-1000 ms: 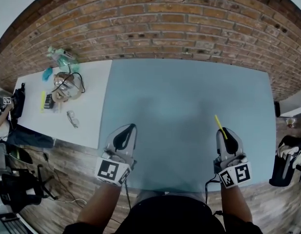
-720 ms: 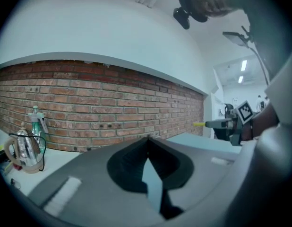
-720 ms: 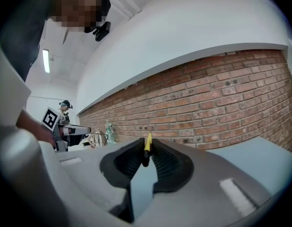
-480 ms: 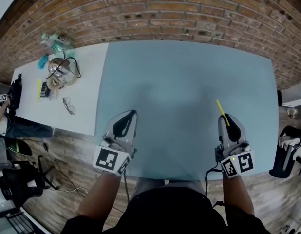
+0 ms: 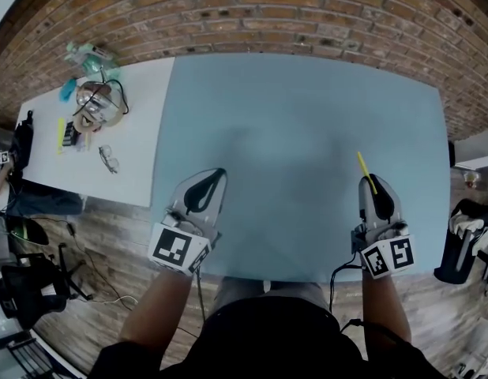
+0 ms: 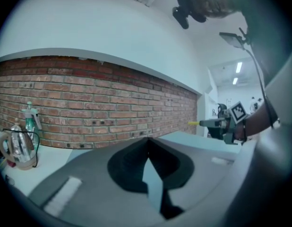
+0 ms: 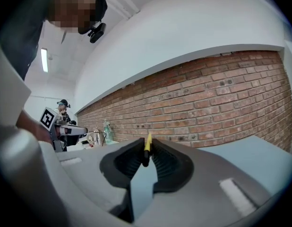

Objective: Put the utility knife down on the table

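A slim yellow utility knife (image 5: 366, 171) sticks forward out of my right gripper (image 5: 373, 188), which is shut on it over the near right part of the light blue table (image 5: 291, 125). In the right gripper view the knife (image 7: 147, 145) stands pinched between the two dark pads, its yellow end pointing toward the brick wall. My left gripper (image 5: 204, 188) hovers over the table's near left edge, shut with nothing in it; in the left gripper view its tips (image 6: 147, 141) meet. The right gripper with the knife (image 6: 195, 123) shows at the right of that view.
A white side table (image 5: 125, 156) adjoins on the left and carries a wire basket (image 5: 94, 105), a spray bottle (image 5: 86, 54), glasses (image 5: 108, 160) and small items. A brick wall (image 5: 307, 14) runs behind. Wooden floor, cables and dark gear lie at the left; a black holder (image 5: 461, 247) stands at the right.
Both grippers stay about where they were, the knife still held. The head view has tilted, so the table and grippers sit slightly differently in the picture.
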`<state>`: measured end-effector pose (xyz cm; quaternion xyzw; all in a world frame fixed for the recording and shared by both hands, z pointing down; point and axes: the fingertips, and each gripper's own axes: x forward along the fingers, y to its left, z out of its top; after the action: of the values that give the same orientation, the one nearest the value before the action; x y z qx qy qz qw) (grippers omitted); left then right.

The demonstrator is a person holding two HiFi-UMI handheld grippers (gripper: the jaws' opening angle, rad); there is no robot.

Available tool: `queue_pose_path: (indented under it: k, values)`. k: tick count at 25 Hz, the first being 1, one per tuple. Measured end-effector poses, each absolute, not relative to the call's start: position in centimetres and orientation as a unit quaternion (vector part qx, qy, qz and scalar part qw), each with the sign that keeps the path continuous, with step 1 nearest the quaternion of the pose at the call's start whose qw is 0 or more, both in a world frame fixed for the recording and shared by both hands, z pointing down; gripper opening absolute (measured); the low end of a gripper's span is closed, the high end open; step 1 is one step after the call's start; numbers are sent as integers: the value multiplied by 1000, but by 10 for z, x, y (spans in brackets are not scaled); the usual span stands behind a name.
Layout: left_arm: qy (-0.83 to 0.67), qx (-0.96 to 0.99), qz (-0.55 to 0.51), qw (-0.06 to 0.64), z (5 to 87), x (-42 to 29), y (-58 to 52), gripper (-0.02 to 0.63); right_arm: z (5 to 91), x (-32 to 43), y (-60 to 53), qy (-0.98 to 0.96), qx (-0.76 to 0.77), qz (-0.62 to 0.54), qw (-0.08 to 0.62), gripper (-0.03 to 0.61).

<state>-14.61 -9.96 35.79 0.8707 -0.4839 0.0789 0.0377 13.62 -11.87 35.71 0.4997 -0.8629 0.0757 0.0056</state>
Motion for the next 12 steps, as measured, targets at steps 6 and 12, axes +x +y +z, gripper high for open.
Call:
queue_pose_path:
  k: [6,12]
  values:
    - [-481,873,75,40,356,-145,-95,3,355,143,-115,-860,506,72,10,54]
    - [-486,869,84,41,363,-149,-82,3,359,138,-116,-861,504,69,12,54]
